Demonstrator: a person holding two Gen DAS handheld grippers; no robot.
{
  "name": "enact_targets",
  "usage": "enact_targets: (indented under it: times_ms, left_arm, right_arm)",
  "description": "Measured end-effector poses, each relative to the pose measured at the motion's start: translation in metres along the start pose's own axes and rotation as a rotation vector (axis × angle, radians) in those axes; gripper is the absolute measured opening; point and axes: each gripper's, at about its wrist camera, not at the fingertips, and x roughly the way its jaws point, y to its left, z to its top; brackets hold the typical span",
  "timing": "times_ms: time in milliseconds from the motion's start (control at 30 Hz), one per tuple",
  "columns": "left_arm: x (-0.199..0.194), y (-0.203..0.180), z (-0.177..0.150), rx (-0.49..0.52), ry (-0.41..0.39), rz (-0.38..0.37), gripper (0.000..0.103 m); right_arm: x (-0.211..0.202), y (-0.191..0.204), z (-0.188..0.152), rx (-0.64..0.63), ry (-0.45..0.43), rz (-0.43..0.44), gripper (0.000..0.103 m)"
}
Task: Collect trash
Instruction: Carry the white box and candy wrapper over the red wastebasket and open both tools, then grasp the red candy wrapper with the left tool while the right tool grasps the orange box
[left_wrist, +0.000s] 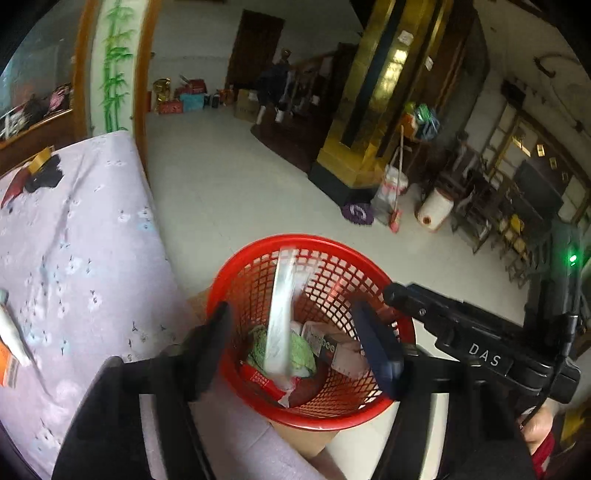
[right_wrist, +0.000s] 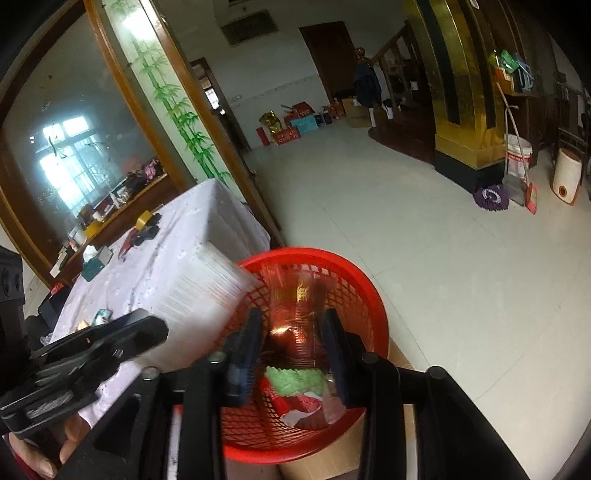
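Red plastic mesh basket (left_wrist: 369, 266) sits on a cardboard box (right_wrist: 325, 463) beside the cloth-covered table (left_wrist: 92, 240). Contents: green crumpled paper (left_wrist: 301, 350), red wrapper (left_wrist: 264, 380), printed cartons (left_wrist: 334, 349). Left gripper (left_wrist: 295, 343) above the basket, jaws apart; a blurred white flat packet (left_wrist: 282, 314) lies between them, untouched. Right gripper (right_wrist: 293, 354) jaws partly apart; blurred clear reddish wrapper (right_wrist: 295, 317) between them, contact unclear.
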Motion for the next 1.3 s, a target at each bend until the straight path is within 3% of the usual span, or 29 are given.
enact_targets:
  times_ms: [267, 533, 733, 967, 1100, 1300]
  left_arm:
    - [-0.046, 0.015, -0.021, 0.025, -0.070, 0.111, 0.068]
    - [-0.106, 0.068, -0.046, -0.070, -0.097, 0.224, 0.068]
    - [-0.164, 0.131, -0.074, -0.165, -0.133, 0.341, 0.068]
    - [-0.230, 0.243, -0.108, -0.309, -0.112, 0.531, 0.068]
    - [-0.243, 0.309, -0.126, -0.376, -0.041, 0.552, 0.069]
    - [-0.228, 0.355, -0.140, -0.394, 0.015, 0.483, 0.069]
  right_arm:
    - [-0.013, 0.008, -0.006, -0.010, -0.031, 0.028, 0.049]
    - [-0.011, 0.073, -0.017, -0.130, 0.001, 0.103, 0.054]
    - [-0.001, 0.144, -0.034, -0.250, 0.051, 0.188, 0.054]
    - [0.012, 0.214, -0.056, -0.362, 0.102, 0.256, 0.054]
    - [0.015, 0.243, -0.063, -0.413, 0.119, 0.289, 0.055]
    - [0.025, 0.271, -0.071, -0.458, 0.152, 0.306, 0.056]
